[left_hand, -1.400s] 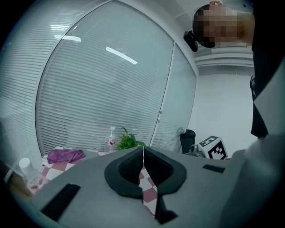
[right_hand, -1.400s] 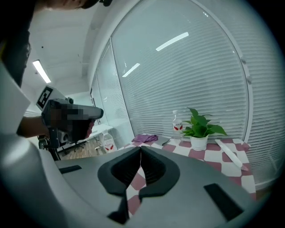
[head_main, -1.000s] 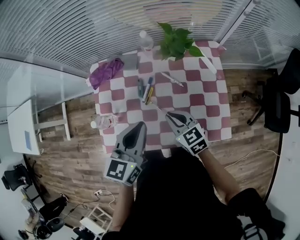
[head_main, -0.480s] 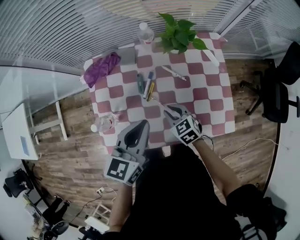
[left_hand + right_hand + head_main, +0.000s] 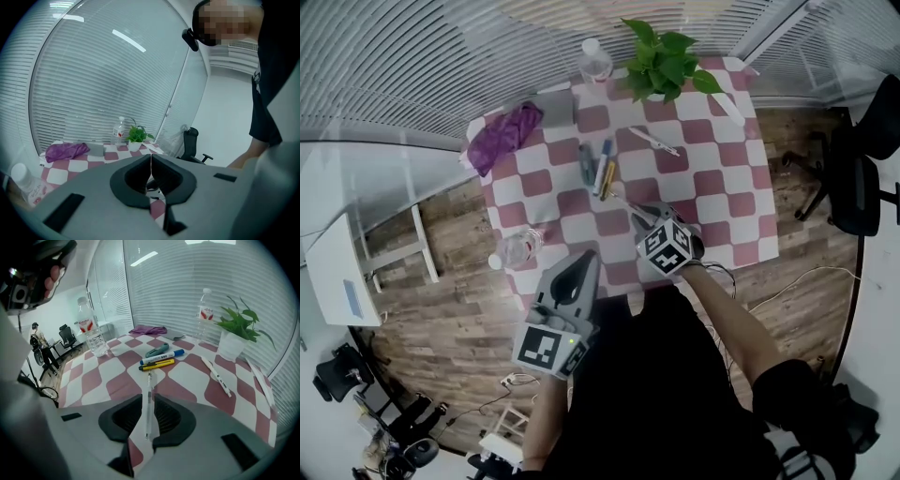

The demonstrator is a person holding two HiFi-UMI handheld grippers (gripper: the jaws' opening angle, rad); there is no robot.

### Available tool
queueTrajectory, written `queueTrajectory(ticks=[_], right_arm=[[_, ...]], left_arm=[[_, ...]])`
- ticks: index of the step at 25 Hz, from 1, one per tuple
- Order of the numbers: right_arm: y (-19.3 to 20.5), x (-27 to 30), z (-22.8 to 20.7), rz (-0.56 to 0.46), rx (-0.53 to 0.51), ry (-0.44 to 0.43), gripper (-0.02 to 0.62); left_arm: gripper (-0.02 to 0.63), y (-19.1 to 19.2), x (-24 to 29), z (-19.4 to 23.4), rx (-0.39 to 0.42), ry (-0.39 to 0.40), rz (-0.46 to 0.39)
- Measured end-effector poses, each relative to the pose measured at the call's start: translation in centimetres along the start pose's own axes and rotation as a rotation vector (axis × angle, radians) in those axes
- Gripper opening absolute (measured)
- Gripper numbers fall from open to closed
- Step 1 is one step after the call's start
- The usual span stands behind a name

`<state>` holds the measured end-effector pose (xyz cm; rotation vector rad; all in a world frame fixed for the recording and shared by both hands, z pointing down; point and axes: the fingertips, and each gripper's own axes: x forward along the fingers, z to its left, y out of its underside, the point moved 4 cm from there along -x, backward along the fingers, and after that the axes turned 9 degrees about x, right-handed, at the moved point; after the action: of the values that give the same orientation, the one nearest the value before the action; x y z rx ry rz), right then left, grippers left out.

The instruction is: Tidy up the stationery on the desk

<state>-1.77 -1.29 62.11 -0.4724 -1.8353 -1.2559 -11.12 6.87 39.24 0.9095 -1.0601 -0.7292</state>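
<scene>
1. Right gripper view: the thin clear pen (image 5: 149, 380) lies on the desk (image 5: 112, 380) toward its near edge. It sits between the right gripper's (image 5: 148, 398) jaws, which have just opened and do not press it.
2. Just beyond, the blue marker (image 5: 164, 355) and yellow pen (image 5: 157, 364) lie gathered mid-desk. The white pen (image 5: 215, 376) toward the right edge probably remains to be collected.
3. The left gripper (image 5: 151, 176) is closed and empty.

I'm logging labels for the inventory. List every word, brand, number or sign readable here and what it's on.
Nothing reads for certain.
Bottle by the plant: red-and-white label, print too blurred.
Other bottle: red label, too blurred.
Blue-capped marker: dark print on barrel, too small.
White pen: small dark marks, unreadable.
Marker cubes: black-and-white square patterns, no letters.
</scene>
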Motion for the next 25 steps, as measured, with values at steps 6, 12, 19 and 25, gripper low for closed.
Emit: queueTrajectory(ticks=[6, 12, 19, 25], right_arm=[[0.7, 1.0, -0.1, 0.042, 0.004, 0.013, 0.074], [1.4, 1.6, 0.0, 0.078, 0.005, 0.035, 0.069], [1.4, 1.8, 0.0, 0.069, -0.009, 0.027, 0.063], [1.4, 1.0, 0.0, 0.065, 0.017, 0.022, 0.06]], left_arm=[[0.032, 0.6, -0.4, 0.4, -0.017, -0.01, 0.008], [0.032, 0.8, -0.9, 0.3, -0.021, -0.015, 0.008], [0.032, 1.3, -1.1, 0.3, -0.031, -0.027, 0.008], [0.032, 0.9, -0.8, -0.3, -0.009, -0.018, 0.002]])
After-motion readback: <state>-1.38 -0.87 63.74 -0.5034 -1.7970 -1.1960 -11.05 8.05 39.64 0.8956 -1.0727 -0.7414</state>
